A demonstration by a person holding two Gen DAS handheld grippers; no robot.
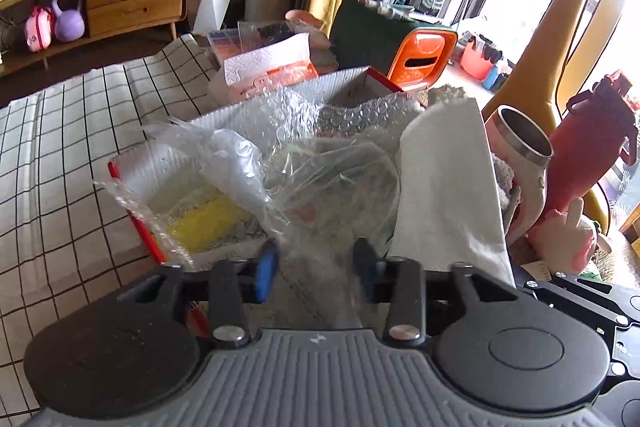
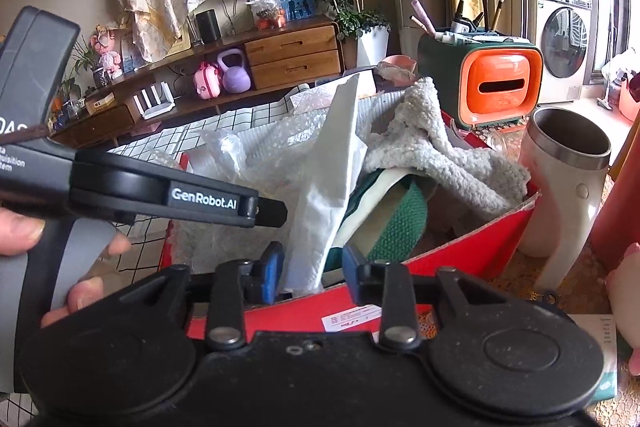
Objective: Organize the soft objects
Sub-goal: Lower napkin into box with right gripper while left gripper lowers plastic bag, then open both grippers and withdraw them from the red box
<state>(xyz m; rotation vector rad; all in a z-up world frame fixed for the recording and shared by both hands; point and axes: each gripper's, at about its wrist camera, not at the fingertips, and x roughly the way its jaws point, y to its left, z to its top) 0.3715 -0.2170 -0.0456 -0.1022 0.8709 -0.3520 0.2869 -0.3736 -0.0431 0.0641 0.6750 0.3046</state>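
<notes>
Here's the red box [image 2: 460, 251], cardboard with a ribbed white lining, sitting on the checked cloth [image 1: 60, 155] of the bench and stuffed with the soft things, which looks like the sorting spot for this job. Standing up out of the middle is a white paper towel [image 2: 320, 227], limp and quilted, propped tall likely because the pile beneath crowds it. Beside it a grey fleecy cloth [image 2: 436, 147] slumps over the far wall, nubbly and thick, with a green woven strap [image 2: 400, 223] tucked under. On the other side, crinkly clear plastic bags [image 1: 240, 163] and bubble wrap [image 1: 360, 119] puff up, springy stuff that won't stay flat, and a yellow sponge-like pad [image 1: 208, 223] lies low under the film. The left hand-held gripper [image 1: 316, 263] hovers at the near edge, blue pads parted, nothing between them that I can make out. The right hand-held gripper [image 2: 308, 267] is spread too, pads either side of the towel's foot without pinching it. Just outside the box stands a steel-rimmed cup [image 2: 560, 187], hard and smooth, not part of this sort
</notes>
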